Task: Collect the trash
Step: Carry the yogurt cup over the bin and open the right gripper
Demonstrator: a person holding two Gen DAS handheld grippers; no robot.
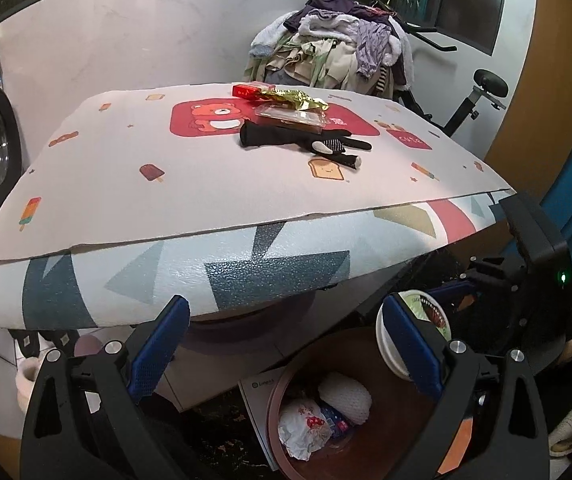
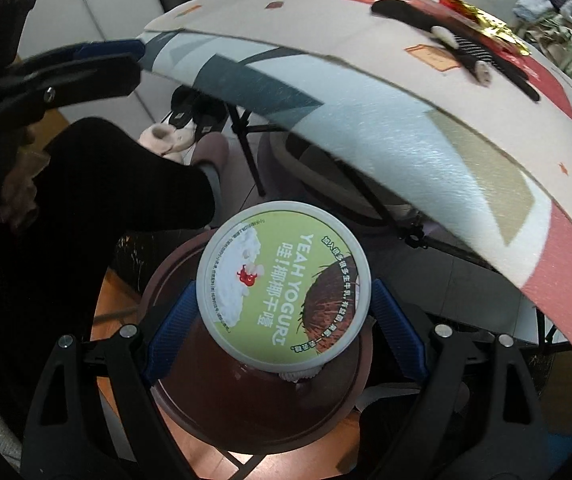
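Green-lidded yogurt tub [image 2: 282, 286] (coconut picture), white rim, above brown bin [image 2: 254, 408]

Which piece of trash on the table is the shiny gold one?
The crinkled gold foil wrapper, lying between the red box and the clear plastic tray. The others aren't gold.

The tabletop [image 1: 98, 200] wore a pale cartoon-print mat over a geometric one. Toward its far edge, around one o'clock from the centre, lay a black glove [image 1: 305, 140], a clear plastic box [image 1: 290, 117], a gold wrapper [image 1: 297, 98] and a red pack [image 1: 248, 91], clustered and touching.
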